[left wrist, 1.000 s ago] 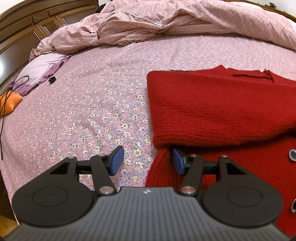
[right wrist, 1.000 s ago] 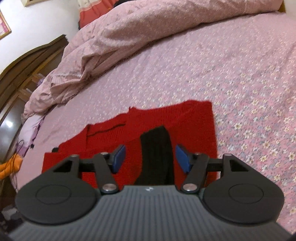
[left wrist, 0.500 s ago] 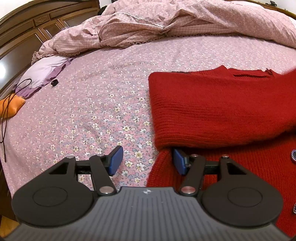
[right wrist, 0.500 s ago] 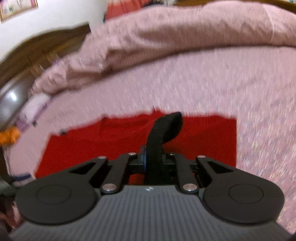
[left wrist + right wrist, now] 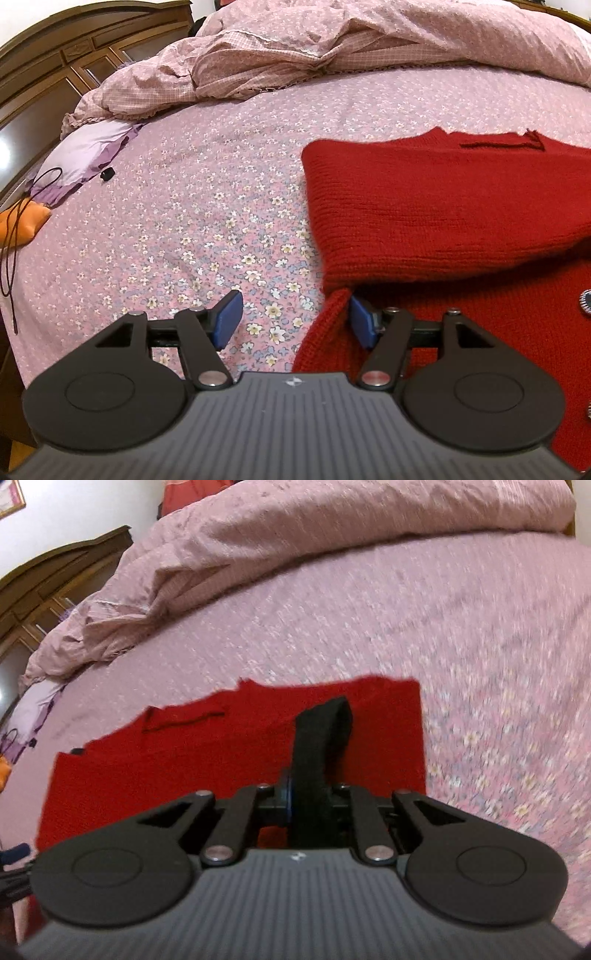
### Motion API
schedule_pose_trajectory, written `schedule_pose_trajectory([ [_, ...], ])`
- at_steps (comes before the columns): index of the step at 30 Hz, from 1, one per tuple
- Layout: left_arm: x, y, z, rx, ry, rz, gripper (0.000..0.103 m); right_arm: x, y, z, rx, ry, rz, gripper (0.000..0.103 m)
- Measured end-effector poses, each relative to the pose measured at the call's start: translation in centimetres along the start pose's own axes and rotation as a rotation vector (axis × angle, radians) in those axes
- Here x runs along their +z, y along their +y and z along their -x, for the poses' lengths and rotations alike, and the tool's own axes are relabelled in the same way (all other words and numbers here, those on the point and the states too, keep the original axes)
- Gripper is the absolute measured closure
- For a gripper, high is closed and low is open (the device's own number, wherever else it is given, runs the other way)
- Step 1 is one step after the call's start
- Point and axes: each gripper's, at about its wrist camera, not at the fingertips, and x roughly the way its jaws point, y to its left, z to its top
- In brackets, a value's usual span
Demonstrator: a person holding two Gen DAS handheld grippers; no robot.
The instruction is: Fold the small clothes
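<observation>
A red knitted sweater (image 5: pixel 443 206) lies on the flowered pink bedsheet (image 5: pixel 207 206), one sleeve folded across its body. My left gripper (image 5: pixel 293 321) is open at the sweater's left edge, its right pad (image 5: pixel 360 325) against the red knit. In the right wrist view the sweater (image 5: pixel 207 760) lies flat below. My right gripper (image 5: pixel 306 805) is shut on a black ribbed cuff (image 5: pixel 321 746) and holds it up above the red cloth.
A crumpled pink duvet (image 5: pixel 332 48) is heaped at the far side of the bed. A lilac cloth (image 5: pixel 88 151), an orange item (image 5: pixel 22 225) with a dark cord and a wooden headboard (image 5: pixel 55 77) are at the left. Buttons (image 5: pixel 585 302) show at the right edge.
My right gripper closed on the black cuff and lifted it off the sweater. My left gripper stayed open at the sweater's left edge, shifting only slightly.
</observation>
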Motion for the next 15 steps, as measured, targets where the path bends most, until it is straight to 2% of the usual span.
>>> schedule_pose_trajectory([
  [3, 0.7, -0.3, 1.9, -0.022, -0.043, -0.022, 0.035, -0.3, -0.1, 0.4, 0.013, -0.018, -0.01, 0.087],
  [7, 2.3, -0.9, 3.7, -0.056, -0.103, -0.05, 0.035, 0.3, -0.1, 1.4, 0.014, -0.004, -0.044, 0.078],
  [9, 3.0, -1.1, 3.6, -0.082, -0.107, -0.044, 0.035, 0.3, 0.3, 2.7, -0.018, -0.03, -0.034, 0.074],
  [12, 3.8, -1.6, 2.4, -0.103, -0.093, -0.038, 0.035, 0.1, 0.9, 4.7, -0.073, -0.08, 0.009, 0.074],
  [15, 4.3, -2.3, 0.8, -0.117, -0.063, -0.029, 0.035, -0.1, 1.7, 6.0, -0.087, -0.109, 0.06, 0.074],
])
